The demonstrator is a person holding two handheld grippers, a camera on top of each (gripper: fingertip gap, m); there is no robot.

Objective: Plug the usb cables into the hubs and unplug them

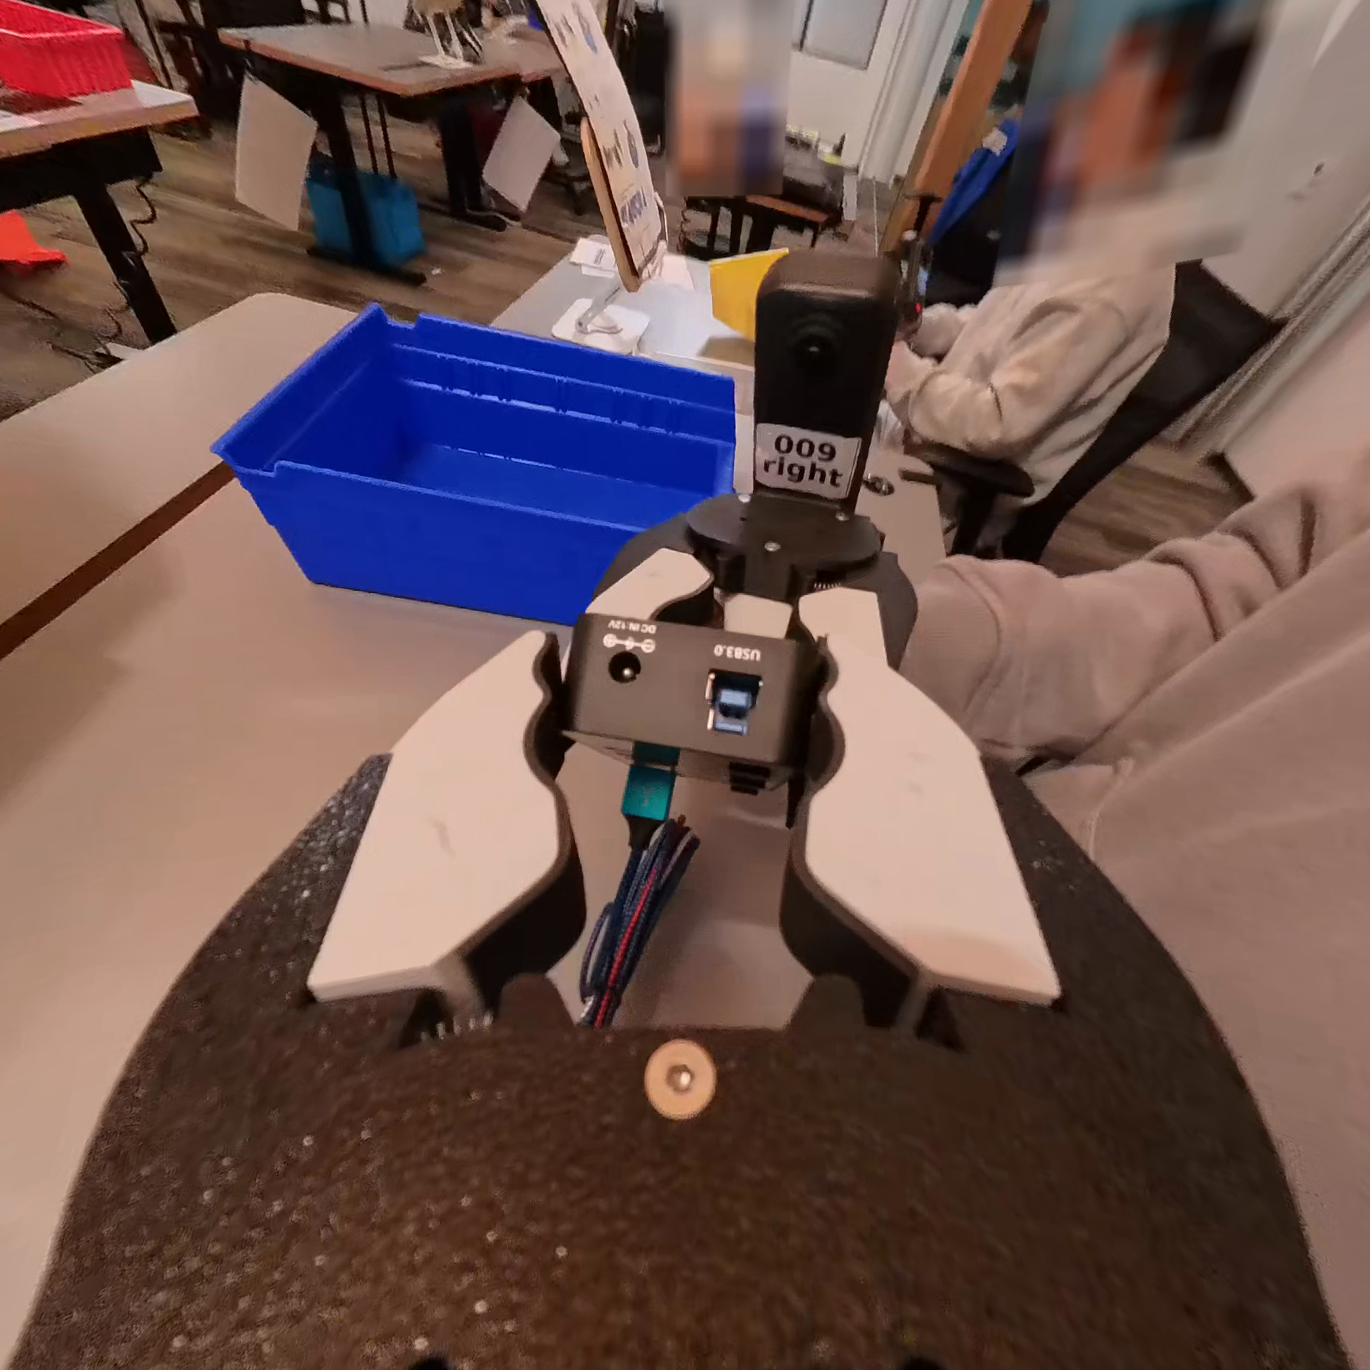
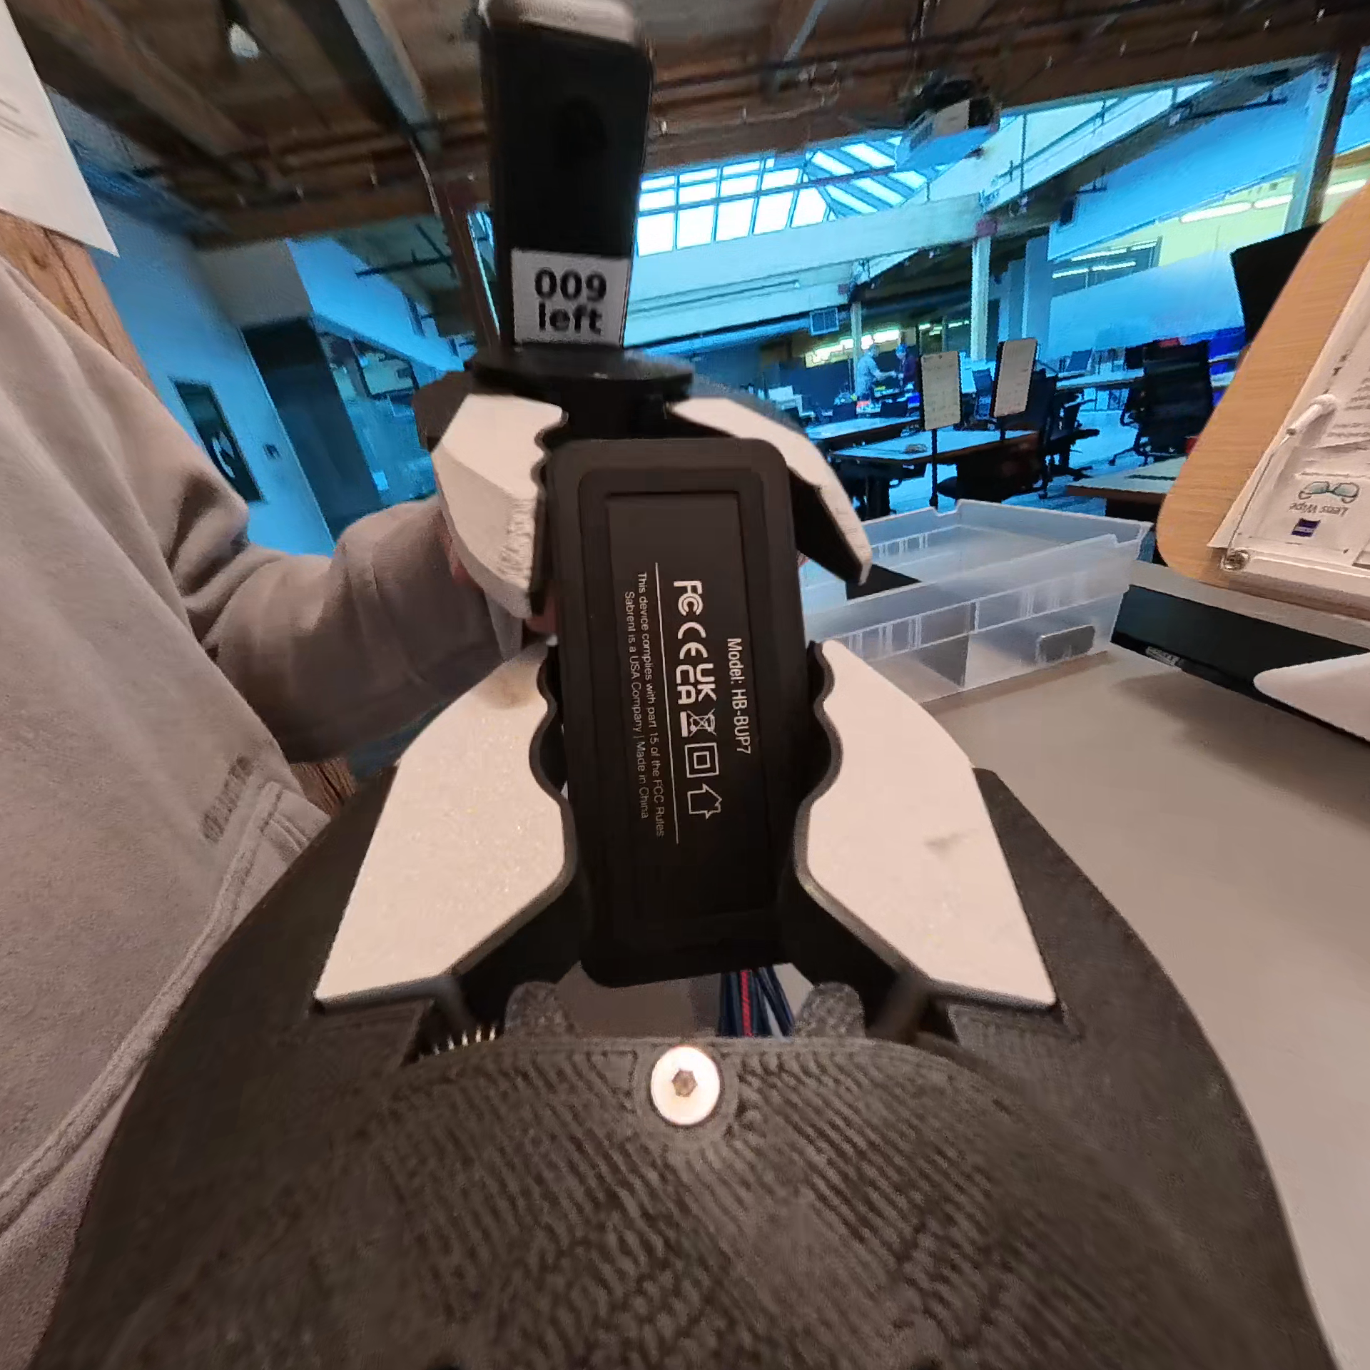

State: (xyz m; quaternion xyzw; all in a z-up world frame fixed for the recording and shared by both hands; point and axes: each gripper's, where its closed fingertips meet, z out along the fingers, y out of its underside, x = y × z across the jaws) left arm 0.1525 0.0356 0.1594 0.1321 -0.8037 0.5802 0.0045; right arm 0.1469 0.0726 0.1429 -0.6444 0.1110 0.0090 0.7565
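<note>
Left gripper [image 1: 686, 712] fingers clamp black USB hub [image 1: 689, 686] by its sides, hub lifted off table [image 1: 185, 704]. Teal USB plug [image 1: 651, 792] seated under hub, braided cable [image 1: 630, 912] trailing. Right gripper [image 2: 678, 741] pinches same hub's far end. Blue bin [image 1: 474, 474] left-behind hub.

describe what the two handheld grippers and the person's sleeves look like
Both the left gripper and right gripper have broad white-faced fingers with wavy black inner edges, on a rough speckled black 3D-printed base fixed by one silver hex screw. Each carries an upright black camera bearing a white sticker with black print. The person wears a grey sweatshirt sleeve.
</note>
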